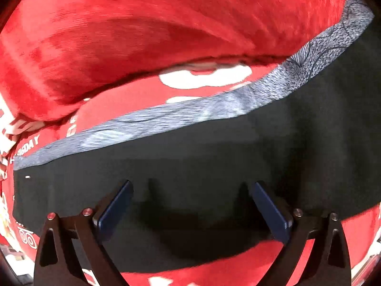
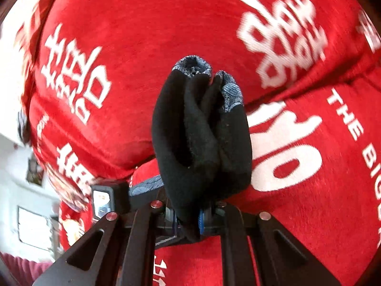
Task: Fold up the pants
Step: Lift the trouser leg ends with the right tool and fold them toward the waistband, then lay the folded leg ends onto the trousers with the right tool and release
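Black pants (image 1: 214, 157) with a grey patterned waistband (image 1: 214, 104) lie spread on a red printed blanket (image 1: 142, 23). My left gripper (image 1: 193, 190) is open and hovers just over the black fabric, its blue pads (image 1: 116, 207) wide apart with nothing between them. In the right wrist view my right gripper (image 2: 188, 217) is shut on a bunched fold of the black pants (image 2: 202, 138), which stands up from the jaws with the grey waistband (image 2: 231, 90) at its top.
The red blanket (image 2: 142, 23) with white lettering covers the whole surface, and a thick fold of it (image 1: 119, 59) rises behind the pants. A white wall with frames (image 2: 31, 226) shows at the far left of the right wrist view.
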Demonstrator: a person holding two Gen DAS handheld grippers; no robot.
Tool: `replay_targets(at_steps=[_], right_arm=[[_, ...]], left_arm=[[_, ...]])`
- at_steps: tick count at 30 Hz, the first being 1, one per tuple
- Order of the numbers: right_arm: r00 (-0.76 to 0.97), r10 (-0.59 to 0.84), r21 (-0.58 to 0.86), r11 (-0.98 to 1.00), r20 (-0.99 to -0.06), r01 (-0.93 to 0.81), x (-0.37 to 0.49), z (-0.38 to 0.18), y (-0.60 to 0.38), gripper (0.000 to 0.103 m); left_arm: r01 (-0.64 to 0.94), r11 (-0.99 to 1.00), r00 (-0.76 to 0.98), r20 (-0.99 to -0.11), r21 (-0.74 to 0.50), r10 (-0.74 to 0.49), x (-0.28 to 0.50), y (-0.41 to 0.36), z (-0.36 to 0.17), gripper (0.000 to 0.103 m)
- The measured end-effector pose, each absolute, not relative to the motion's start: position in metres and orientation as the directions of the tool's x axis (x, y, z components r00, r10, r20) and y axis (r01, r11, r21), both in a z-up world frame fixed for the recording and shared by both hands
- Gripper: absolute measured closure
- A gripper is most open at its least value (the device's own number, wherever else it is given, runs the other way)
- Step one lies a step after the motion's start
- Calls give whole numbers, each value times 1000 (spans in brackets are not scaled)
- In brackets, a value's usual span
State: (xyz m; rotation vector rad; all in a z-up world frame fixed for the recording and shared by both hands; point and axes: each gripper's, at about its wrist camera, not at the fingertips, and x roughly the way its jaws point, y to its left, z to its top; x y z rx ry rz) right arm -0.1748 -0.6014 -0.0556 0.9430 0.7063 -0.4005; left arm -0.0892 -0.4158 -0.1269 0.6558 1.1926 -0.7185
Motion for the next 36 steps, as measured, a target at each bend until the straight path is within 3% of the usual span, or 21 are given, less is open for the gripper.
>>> replay_targets(at_steps=[10, 17, 22, 25, 28, 31, 34, 36], right_arm=[[629, -39, 398, 744, -776, 537, -96, -24, -503, 89], [477, -53, 234, 820, -877, 522, 1, -92, -396, 88], [285, -188, -3, 839, -940, 545, 39, -151, -333, 77], [239, -295, -157, 870, -925, 467, 47, -141, -298, 57], [322, -226, -93, 920, -919, 380, 31, -107, -274, 50], [442, 9, 214, 885, -897, 414, -4, -83, -299, 50], [520, 168, 503, 609, -837, 613, -46, -102, -368, 50], [578, 211, 609, 401, -788, 684, -73, -123, -405, 50]], left_arm=[[697, 710, 258, -959, 99, -120, -6, -282, -93, 1], [621, 773, 267, -962, 130, -52, 62, -186, -107, 1], [586, 803, 242, -969, 110, -44, 84, -156, -116, 1], [597, 796, 241, -969, 97, -63, 89, -153, -112, 1], [615, 785, 229, -969, 68, -95, 92, -158, -106, 1], [645, 764, 189, -969, -1, -161, 84, -175, -94, 1], [694, 714, 112, -966, -91, -232, 67, -203, -91, 1], [714, 685, 57, -964, -144, -261, 57, -223, -92, 1]])
